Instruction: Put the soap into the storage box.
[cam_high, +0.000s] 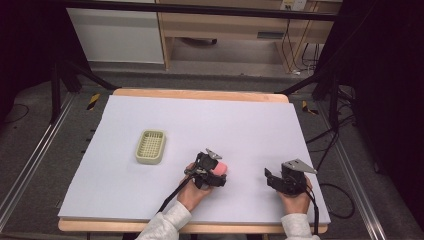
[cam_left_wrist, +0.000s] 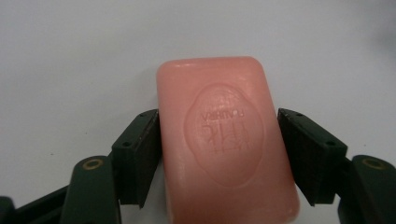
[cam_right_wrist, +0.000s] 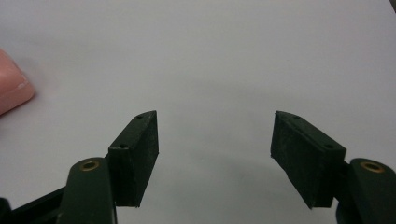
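Note:
A pink bar of soap (cam_left_wrist: 224, 140) with a stamped oval mark lies flat on the white table sheet (cam_high: 210, 120). My left gripper (cam_left_wrist: 219, 135) has a black pad pressed on each long side of it. In the high view the soap (cam_high: 220, 168) shows pink at the tip of the left gripper (cam_high: 216, 175), near the table's front middle. My right gripper (cam_high: 270, 179) rests to the right of it near the front edge, pointing left. Its jaws (cam_right_wrist: 215, 140) stand apart over bare sheet. A corner of the soap (cam_right_wrist: 11, 91) shows at the left edge of the right gripper view.
A pale green slotted soap dish (cam_high: 150, 146) sits on the sheet to the left of the left hand, a little farther back. The wooden table edge (cam_high: 200, 93) borders the sheet at the back. Dark stand legs and cables lie on the floor around the table.

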